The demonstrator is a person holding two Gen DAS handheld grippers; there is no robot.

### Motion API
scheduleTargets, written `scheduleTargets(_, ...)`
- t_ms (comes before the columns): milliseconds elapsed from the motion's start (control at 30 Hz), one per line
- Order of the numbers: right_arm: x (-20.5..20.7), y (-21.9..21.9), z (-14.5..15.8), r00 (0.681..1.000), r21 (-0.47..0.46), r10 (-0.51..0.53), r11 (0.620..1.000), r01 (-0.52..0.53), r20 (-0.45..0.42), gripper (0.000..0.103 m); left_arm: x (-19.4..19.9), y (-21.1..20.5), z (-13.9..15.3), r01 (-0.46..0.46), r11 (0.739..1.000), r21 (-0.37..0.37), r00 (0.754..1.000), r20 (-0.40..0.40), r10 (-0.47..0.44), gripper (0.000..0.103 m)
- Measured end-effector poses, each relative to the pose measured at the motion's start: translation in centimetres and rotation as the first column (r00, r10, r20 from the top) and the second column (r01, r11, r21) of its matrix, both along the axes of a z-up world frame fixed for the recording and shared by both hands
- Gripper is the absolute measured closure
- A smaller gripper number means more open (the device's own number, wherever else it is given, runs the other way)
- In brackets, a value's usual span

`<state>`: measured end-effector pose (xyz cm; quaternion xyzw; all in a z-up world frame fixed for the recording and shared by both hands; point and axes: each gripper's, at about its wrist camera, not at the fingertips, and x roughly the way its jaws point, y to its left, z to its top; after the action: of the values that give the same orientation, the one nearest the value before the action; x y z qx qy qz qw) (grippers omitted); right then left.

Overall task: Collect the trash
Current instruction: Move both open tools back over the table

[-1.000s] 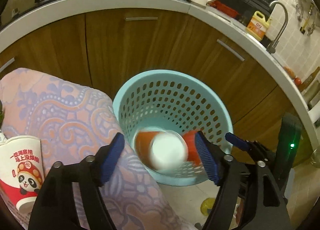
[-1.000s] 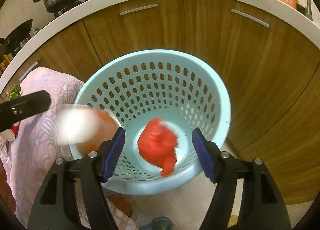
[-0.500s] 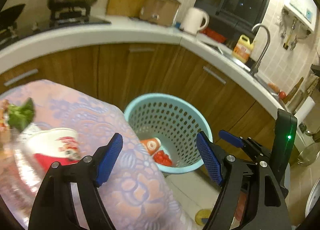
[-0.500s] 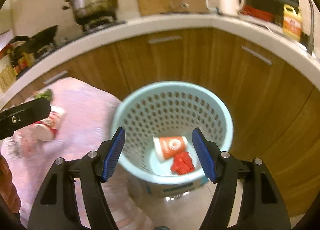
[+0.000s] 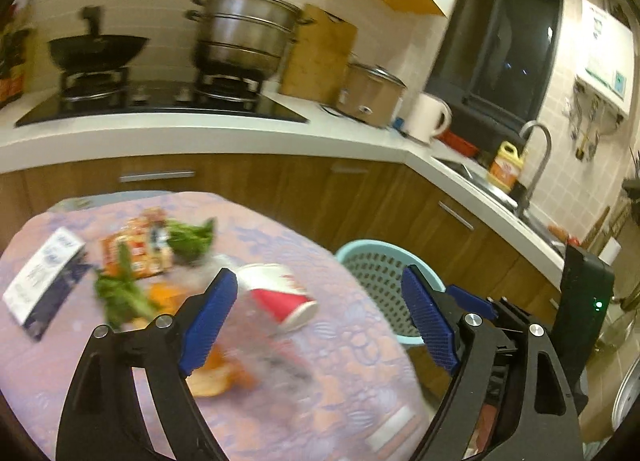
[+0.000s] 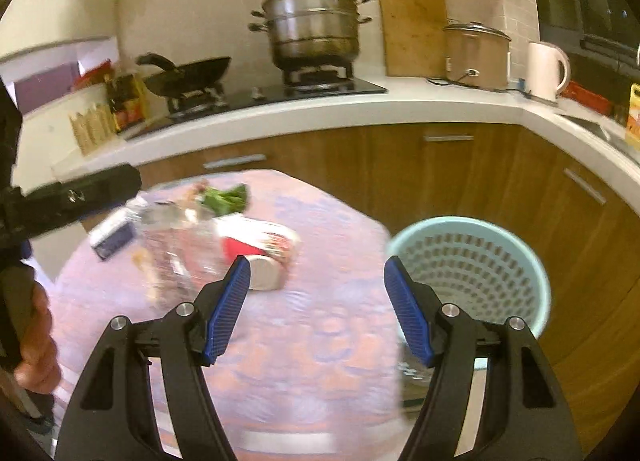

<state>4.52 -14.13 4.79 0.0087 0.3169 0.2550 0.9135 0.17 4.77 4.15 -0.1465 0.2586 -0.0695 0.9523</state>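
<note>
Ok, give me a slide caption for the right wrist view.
Open right tool over the patterned table, red paper cup lying ahead, blue basket to the right.

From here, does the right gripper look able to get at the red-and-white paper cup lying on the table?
Probably yes. The right gripper is open and empty, and the paper cup lies on its side just ahead of the left finger, with bare tablecloth between. A blurred clear plastic item crowds the cup's left side.
</note>
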Motion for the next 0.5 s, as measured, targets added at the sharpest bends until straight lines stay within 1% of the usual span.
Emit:
scheduleTargets(67,-1.0,1.6,-0.3,1.000,0.030,0.001,1.000,-0.002,0.011,0.037,-0.9,2.1,-0.7,-0.024,0.999,-0.030,1.000,0.000,0.024,0.020)
scheduleTargets(133,-1.7,2.7,-0.8,1.000,0.041,0.000,0.999,-0.001,0.031,0.037,-1.7,4.2,-1.7,-0.064,0.997,-0.034,0.998,-0.013,0.064,0.020)
scheduleTargets(200,-2.2,4.1,-1.2,0.998,0.030,0.006,1.000,-0.008,0.056,0.037,-2.3,6.0,-2.5,-0.102,0.995,-0.024,0.995,-0.022,0.101,0.020)
scheduleTargets(267,-2.6,5.6,-1.6,0.996,0.000,0.023,1.000,-0.023,0.092,0.032,-2.9,7.7,-3.0,-0.134,0.991,-0.015,0.991,-0.025,0.134,0.020)
scheduleTargets(333,-2.8,6.7,-2.0,0.993,-0.009,0.041,0.999,-0.040,0.109,0.031,-3.5,9.8,-3.5,-0.185,0.983,0.012,0.982,-0.030,0.186,0.020)
scheduleTargets(400,-2.7,7.5,-2.5,0.993,-0.007,0.051,0.999,-0.050,0.108,0.031,-3.8,12.1,-3.8,-0.229,0.973,0.039,0.972,-0.038,0.231,0.020)
scheduleTargets(467,-2.6,8.0,-2.8,0.993,0.004,0.060,0.998,-0.061,0.101,0.031,-3.8,14.2,-4.0,-0.275,0.959,0.068,0.959,-0.049,0.278,0.017)
scheduleTargets(500,-2.6,8.2,-3.0,0.993,0.013,0.067,0.998,-0.068,0.097,0.031,-3.8,15.7,-4.2,-0.306,0.948,0.087,0.949,-0.057,0.312,0.017)
